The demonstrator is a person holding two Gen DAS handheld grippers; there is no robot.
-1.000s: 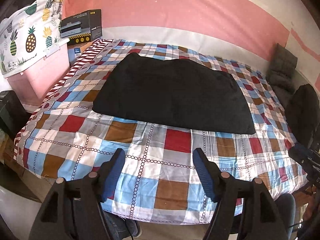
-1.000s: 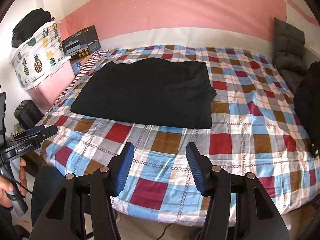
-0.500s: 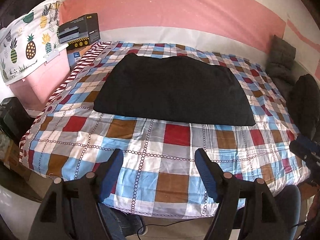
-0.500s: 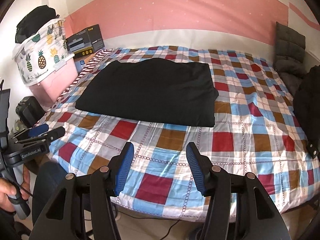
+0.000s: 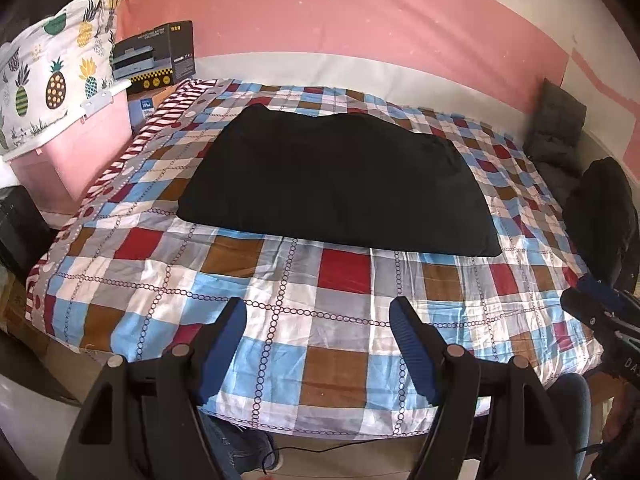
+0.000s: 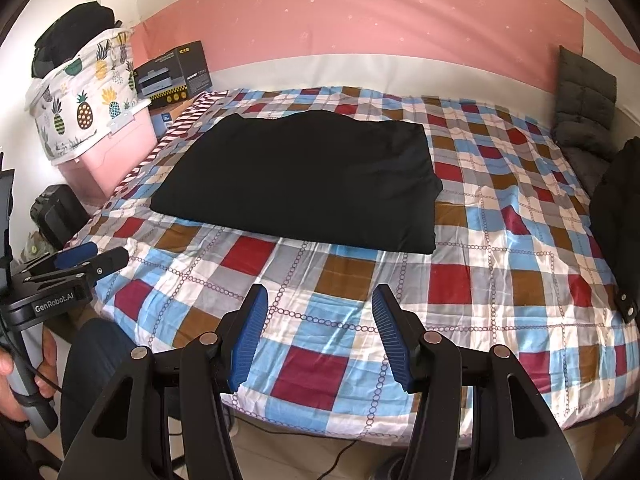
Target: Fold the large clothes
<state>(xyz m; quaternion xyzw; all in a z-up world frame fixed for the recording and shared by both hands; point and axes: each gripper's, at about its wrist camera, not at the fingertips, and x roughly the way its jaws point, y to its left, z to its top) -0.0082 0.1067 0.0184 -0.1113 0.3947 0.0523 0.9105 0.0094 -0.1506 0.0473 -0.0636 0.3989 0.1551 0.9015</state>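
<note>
The bed (image 5: 280,312), spread with a checked quilt, fills most of what I see, and the black garment (image 5: 332,184) lies flat on its middle toward the far wall, already folded into a broad rectangle with a clean near edge. It looks like soft, limp cloth, light for its size and thick where the layers stack, so I expect it to sag and slide apart if I lift it by one point. I judge the best hold is at the two near corners, one per hand, pinching through all layers at once. The right corner (image 6: 424,240) looks plumper, so it needs a deeper bite.

My left tongs (image 5: 318,314) hang spread wide over the quilt's near edge, holding nothing. My right tongs (image 6: 318,300) are likewise spread and empty, well short of the garment.
</note>
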